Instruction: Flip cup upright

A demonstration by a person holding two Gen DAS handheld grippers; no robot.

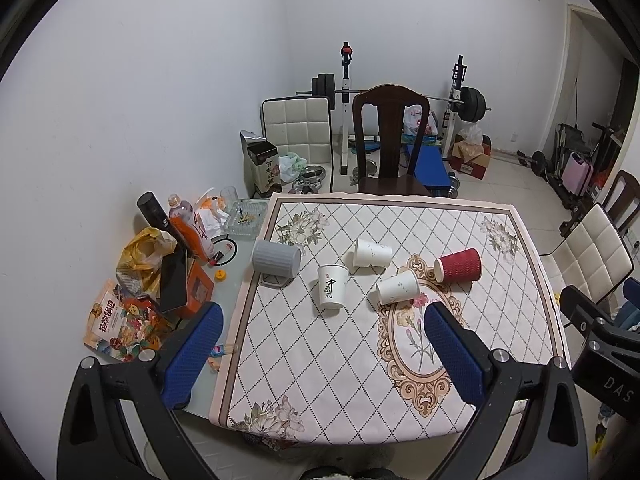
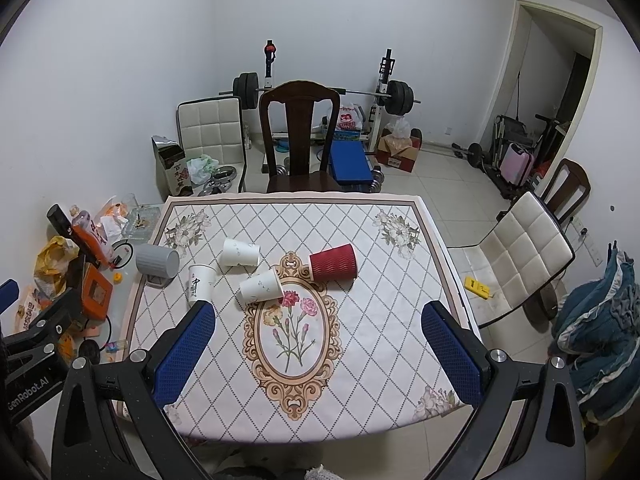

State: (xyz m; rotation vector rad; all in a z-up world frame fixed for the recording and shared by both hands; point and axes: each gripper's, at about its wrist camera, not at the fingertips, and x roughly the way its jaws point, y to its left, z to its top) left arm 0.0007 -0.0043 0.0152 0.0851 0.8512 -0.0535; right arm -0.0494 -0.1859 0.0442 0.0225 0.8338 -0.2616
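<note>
Your left gripper [image 1: 320,348] and right gripper [image 2: 318,350] both hang above the near edge of the table [image 2: 360,400], fingers wide apart and holding nothing; beyond them, mid-table, the cups lie in a loose cluster. Nearest is a white cup [image 1: 332,286] with black brush characters, standing mouth-up as far as you can tell; just right of it a plain white cup [image 1: 397,287] lies on its side; right again, a red ribbed cup [image 1: 459,265] lies on its side, mouth to the left; farther back a second white cup [image 1: 372,253] lies tipped; at the left edge a grey mug [image 1: 277,258] lies on its side. These paper cups look light and easily crushed, so pinch gently across the wall near the rim; the red one's ribs should grip best. Readable writing: "GenRobot.AI" on your left gripper's body; the cup characters are unclear.
</note>
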